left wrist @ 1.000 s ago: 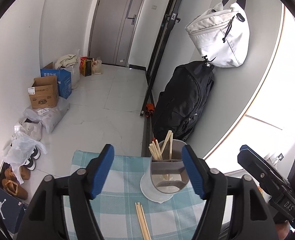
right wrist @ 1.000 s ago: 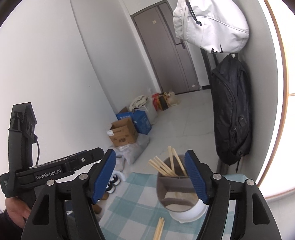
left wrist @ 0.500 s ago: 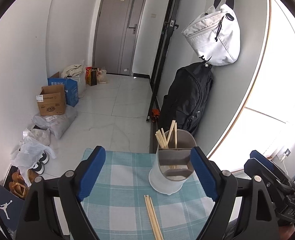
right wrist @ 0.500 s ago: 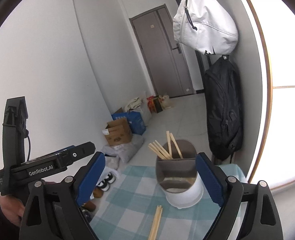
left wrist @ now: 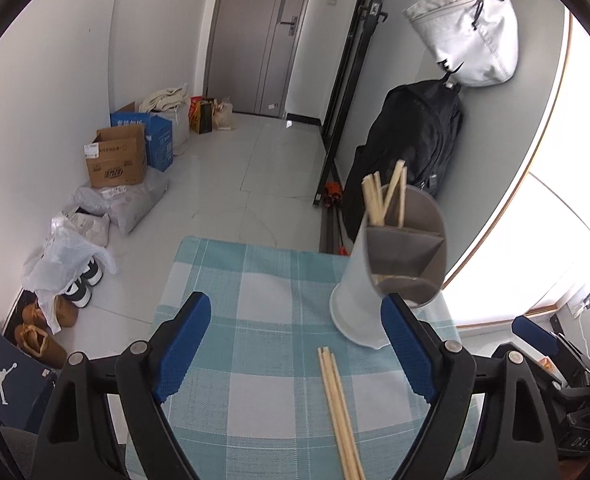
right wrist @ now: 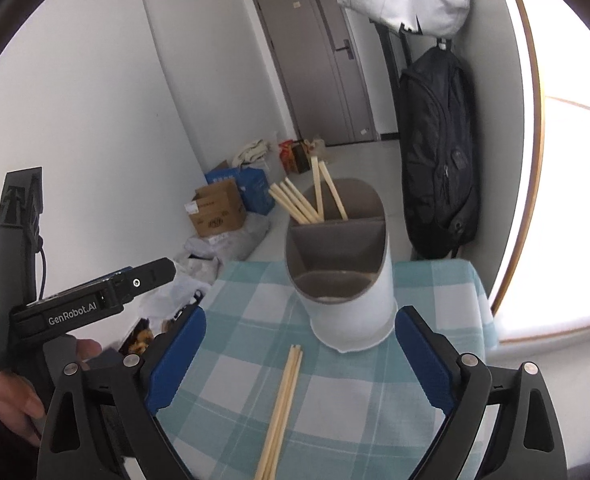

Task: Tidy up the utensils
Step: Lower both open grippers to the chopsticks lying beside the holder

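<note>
I have both tools spread wide and gripping nothing, left tool (left wrist: pixel 295 344) and right tool (right wrist: pixel 299 356), jaws just opened to straddle the loose chopsticks (right wrist: pixel 281 404) lying on the checked surface (right wrist: pixel 427 292) just before the divided holder (right wrist: pixel 347 276), whose rear compartment already holds several.

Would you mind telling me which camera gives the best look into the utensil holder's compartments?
The right wrist view: the holder sits near centre, with its dividers and the chopsticks in the back compartment plain. The left wrist view has it off to the right, leaning from distortion, its base partly behind a blue pad.
</note>
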The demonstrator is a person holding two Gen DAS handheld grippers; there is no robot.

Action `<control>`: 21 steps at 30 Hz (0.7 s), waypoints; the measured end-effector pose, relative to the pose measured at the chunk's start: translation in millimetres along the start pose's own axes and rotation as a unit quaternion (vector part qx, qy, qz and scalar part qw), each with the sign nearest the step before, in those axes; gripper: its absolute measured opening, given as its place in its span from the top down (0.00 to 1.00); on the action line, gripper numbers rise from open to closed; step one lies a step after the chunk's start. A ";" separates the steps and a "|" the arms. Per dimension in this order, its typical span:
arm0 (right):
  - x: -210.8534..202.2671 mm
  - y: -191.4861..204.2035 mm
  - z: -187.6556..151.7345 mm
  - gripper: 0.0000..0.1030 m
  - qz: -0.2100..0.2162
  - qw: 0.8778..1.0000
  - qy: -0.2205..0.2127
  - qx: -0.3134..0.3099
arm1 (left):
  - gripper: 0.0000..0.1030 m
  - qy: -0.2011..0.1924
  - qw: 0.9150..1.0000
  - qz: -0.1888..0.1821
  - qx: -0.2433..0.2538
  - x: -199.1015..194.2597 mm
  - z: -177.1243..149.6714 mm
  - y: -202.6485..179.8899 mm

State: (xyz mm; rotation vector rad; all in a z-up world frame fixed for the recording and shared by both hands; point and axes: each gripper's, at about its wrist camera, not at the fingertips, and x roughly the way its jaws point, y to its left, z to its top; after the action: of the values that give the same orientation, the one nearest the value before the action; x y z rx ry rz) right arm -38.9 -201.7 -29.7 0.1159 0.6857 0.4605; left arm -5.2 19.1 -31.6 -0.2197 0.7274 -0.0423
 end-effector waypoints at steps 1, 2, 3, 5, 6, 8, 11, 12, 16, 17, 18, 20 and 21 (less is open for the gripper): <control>9.4 -1.3 -4.0 0.10 -0.001 1.000 0.017 0.001 | 0.19 0.007 1.000 0.002 -0.005 5.7 -2.7 3.8; 15.3 -1.0 -6.2 0.14 -0.001 1.000 0.028 0.001 | 0.19 0.015 1.000 0.007 -0.010 11.2 -5.4 8.2; 25.3 -1.4 -10.1 0.17 -0.003 0.999 0.047 0.001 | 0.19 0.019 1.000 0.009 -0.013 13.5 -7.5 11.2; 42.1 -1.1 -16.5 0.29 -0.002 0.997 0.082 0.001 | 0.19 0.026 0.999 0.010 -0.017 20.0 -12.1 19.0; 52.3 -0.5 -20.1 0.33 -0.003 0.995 0.103 0.001 | 0.19 0.030 0.999 0.017 -0.017 23.6 -14.8 23.7; 73.8 1.7 -29.2 0.46 -0.002 0.989 0.146 -0.002 | 0.19 0.032 0.999 0.024 -0.013 26.7 -17.2 29.0; 95.7 8.5 -39.2 0.59 -0.007 0.982 0.186 -0.018 | 0.19 0.041 0.998 0.037 -0.024 31.4 -19.2 38.6; 103.7 10.7 -41.9 0.61 -0.011 0.980 0.198 -0.025 | 0.19 0.047 0.998 0.035 -0.032 33.4 -19.3 41.9; 128.6 17.2 -51.5 0.71 -0.022 0.972 0.231 -0.037 | 0.19 0.058 0.996 0.038 -0.050 39.6 -19.2 51.8; 132.3 17.5 -52.0 0.72 -0.025 0.971 0.234 -0.040 | 0.19 0.059 0.996 0.041 -0.052 40.1 -18.4 52.7; 135.0 18.2 -52.5 0.72 -0.028 0.970 0.236 -0.042 | 0.19 0.058 0.996 0.041 -0.053 40.6 -18.1 53.6; 139.1 21.7 -56.7 0.72 -0.035 0.968 0.244 -0.050 | 0.19 0.059 0.996 0.042 -0.054 40.1 -17.3 53.7; 142.1 21.3 -56.9 0.73 -0.039 0.967 0.248 -0.051 | 0.19 0.059 0.996 0.043 -0.052 40.2 -17.6 52.4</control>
State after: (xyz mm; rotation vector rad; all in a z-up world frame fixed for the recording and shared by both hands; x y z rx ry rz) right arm 13.5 -121.8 -151.2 -0.1295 1.1517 0.4513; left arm 11.1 62.5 -81.9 -0.2876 0.8572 0.0654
